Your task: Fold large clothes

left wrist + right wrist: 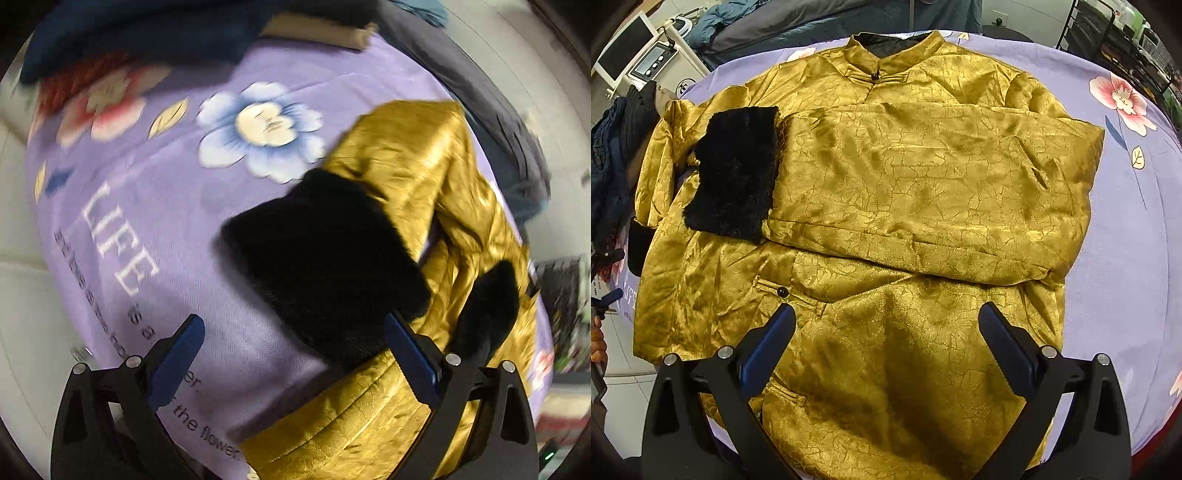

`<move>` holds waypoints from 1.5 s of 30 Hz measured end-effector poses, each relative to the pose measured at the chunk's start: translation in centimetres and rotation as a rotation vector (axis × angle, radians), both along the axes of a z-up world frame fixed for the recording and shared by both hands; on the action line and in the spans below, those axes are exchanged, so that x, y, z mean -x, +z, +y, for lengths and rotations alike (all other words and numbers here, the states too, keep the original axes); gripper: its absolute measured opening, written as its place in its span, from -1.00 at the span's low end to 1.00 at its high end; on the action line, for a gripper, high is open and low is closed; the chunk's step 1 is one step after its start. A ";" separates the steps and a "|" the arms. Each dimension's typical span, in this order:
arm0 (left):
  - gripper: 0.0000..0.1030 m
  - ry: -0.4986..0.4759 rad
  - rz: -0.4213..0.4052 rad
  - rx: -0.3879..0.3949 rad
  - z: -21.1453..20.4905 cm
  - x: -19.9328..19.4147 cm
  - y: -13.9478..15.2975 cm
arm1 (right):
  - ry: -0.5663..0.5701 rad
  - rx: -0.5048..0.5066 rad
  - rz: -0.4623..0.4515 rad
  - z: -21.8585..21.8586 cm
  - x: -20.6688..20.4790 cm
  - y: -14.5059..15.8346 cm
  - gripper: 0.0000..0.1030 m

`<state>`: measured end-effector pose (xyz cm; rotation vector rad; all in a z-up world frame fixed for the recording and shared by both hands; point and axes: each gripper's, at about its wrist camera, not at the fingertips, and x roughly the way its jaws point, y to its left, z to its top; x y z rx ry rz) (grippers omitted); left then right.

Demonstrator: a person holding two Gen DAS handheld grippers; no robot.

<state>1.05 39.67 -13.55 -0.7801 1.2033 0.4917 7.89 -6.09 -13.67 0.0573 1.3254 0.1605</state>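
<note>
gold jacket point(886, 192) flat; black fur cuff point(735, 170) across chest

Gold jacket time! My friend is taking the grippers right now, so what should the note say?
Left gripper: jaws open, holding nothing, beside the black cuff.
Right gripper: jaws open, holding nothing, over the lower front.
Jacket: flat on the purple sheet, collar far side.
Done: one sleeve folded across the chest.
Left: the other sleeve at the left edge, then the body.
</note>
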 end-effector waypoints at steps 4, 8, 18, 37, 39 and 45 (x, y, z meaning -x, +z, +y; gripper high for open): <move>0.83 0.087 -0.008 0.068 1.4 1.4 -1.3 | -0.004 0.006 -0.008 -0.1 0.2 0.2 0.90; 0.83 0.098 -0.009 0.113 1.5 1.6 -2.5 | -0.005 0.017 -0.001 -0.3 0.4 0.1 0.90; 0.83 0.048 -0.050 0.166 -1.0 -2.7 -4.5 | 0.020 0.054 0.000 0.5 0.8 0.1 0.90; -0.77 0.116 -0.155 -0.362 13.3 -3.5 10.7 | -0.064 0.079 0.021 0.5 1.5 -0.4 0.90; -0.77 0.107 -0.159 -0.333 14.4 -3.6 10.5 | -0.060 0.074 0.027 1.4 1.1 -0.6 0.90; 0.29 0.060 -0.135 -0.319 14.6 -3.5 7.7 | -0.027 0.083 0.018 4.4 0.7 -0.4 0.90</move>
